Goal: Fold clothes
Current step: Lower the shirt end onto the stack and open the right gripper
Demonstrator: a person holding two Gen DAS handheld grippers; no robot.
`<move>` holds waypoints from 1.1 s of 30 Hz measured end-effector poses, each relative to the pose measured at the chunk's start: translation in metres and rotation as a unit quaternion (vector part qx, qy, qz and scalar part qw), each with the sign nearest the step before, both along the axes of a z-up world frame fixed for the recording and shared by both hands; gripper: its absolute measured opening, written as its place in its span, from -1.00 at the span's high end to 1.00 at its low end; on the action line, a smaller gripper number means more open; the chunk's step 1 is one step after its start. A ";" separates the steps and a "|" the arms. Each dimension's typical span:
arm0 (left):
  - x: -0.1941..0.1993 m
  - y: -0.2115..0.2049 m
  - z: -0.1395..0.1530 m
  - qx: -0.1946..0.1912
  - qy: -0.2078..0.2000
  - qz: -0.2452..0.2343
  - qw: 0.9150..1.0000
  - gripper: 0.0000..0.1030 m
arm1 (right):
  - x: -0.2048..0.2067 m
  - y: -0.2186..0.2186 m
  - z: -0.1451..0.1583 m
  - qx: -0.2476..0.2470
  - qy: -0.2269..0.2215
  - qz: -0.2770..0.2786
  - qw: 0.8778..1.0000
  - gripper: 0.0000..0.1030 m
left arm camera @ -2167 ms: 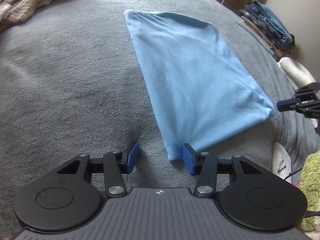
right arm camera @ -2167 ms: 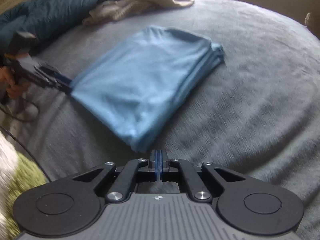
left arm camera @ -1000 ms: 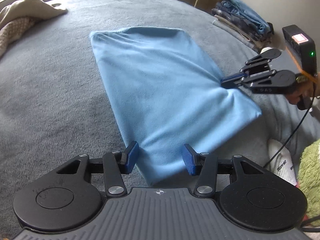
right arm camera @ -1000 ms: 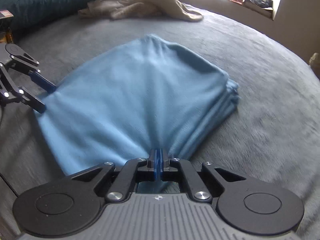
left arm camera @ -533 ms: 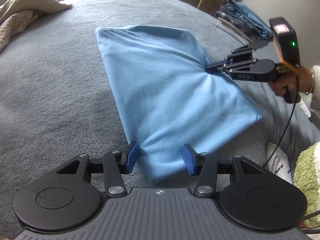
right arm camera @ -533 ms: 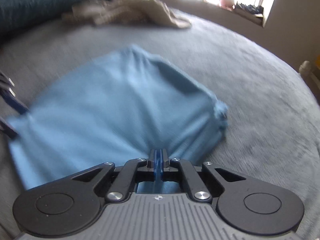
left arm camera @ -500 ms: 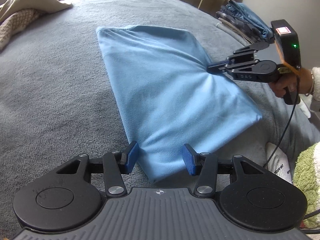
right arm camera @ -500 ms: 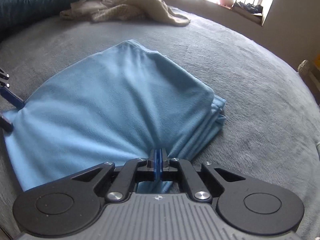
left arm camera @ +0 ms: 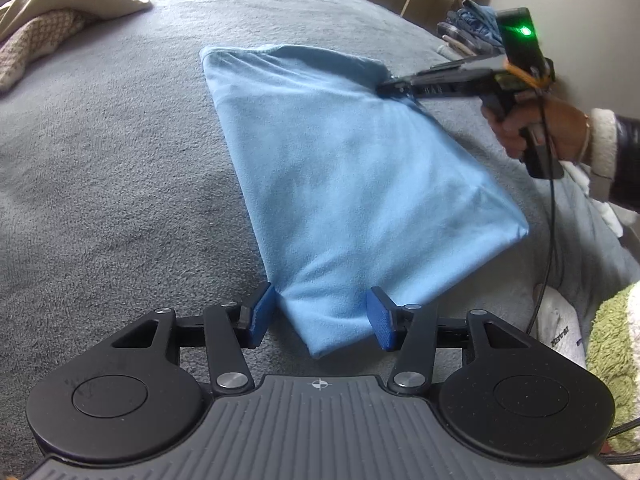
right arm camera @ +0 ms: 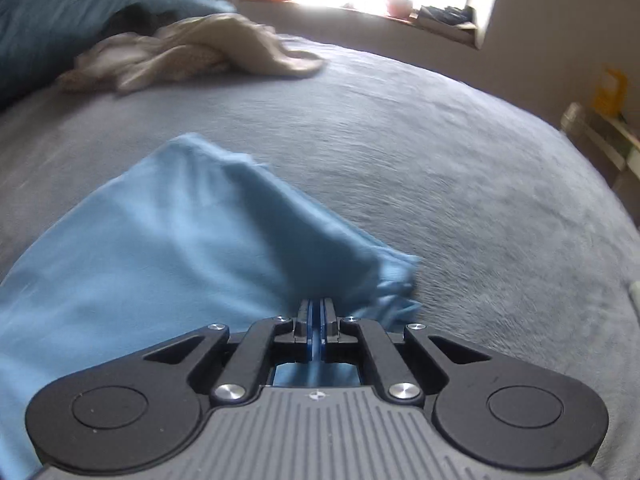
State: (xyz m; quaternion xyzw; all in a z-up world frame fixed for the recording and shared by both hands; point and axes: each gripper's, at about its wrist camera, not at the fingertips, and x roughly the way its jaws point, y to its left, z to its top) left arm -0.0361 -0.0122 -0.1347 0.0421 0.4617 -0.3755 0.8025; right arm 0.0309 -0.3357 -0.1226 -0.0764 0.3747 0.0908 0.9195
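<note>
With the right tongs [right arm camera: 318, 316] clamped on the blue garment [left arm camera: 360, 184] at frame right, its lower corner is best gripped by the half-open, empty left tongs [left arm camera: 320, 318] before folding

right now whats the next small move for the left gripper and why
Probably close the left gripper on the near corner of the blue cloth. Its pads sit open on either side of that corner without pressing it, while the right gripper is already shut on the cloth's edge, so both ends would be held for the fold.
</note>
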 end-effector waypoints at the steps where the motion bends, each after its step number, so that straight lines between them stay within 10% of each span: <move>1: 0.000 0.000 0.000 0.000 -0.001 -0.001 1.000 0.02 | 0.002 -0.004 0.004 0.011 -0.006 -0.015 1.000 0.97; 13: -0.006 0.002 -0.001 0.001 -0.006 -0.010 1.000 0.01 | 0.040 -0.014 0.001 0.091 0.009 -0.068 0.994 0.99; 22: -0.009 0.003 0.000 -0.001 -0.004 -0.012 1.000 0.01 | 0.055 0.039 0.023 0.121 0.025 0.015 0.992 0.94; 28: -0.012 0.009 0.003 -0.002 -0.003 -0.011 1.000 0.01 | 0.084 0.018 0.004 0.129 0.043 -0.094 0.986 0.93; 33: -0.012 0.014 0.004 -0.006 0.005 -0.009 1.000 0.01 | 0.067 0.050 0.027 0.171 0.041 0.013 0.984 0.92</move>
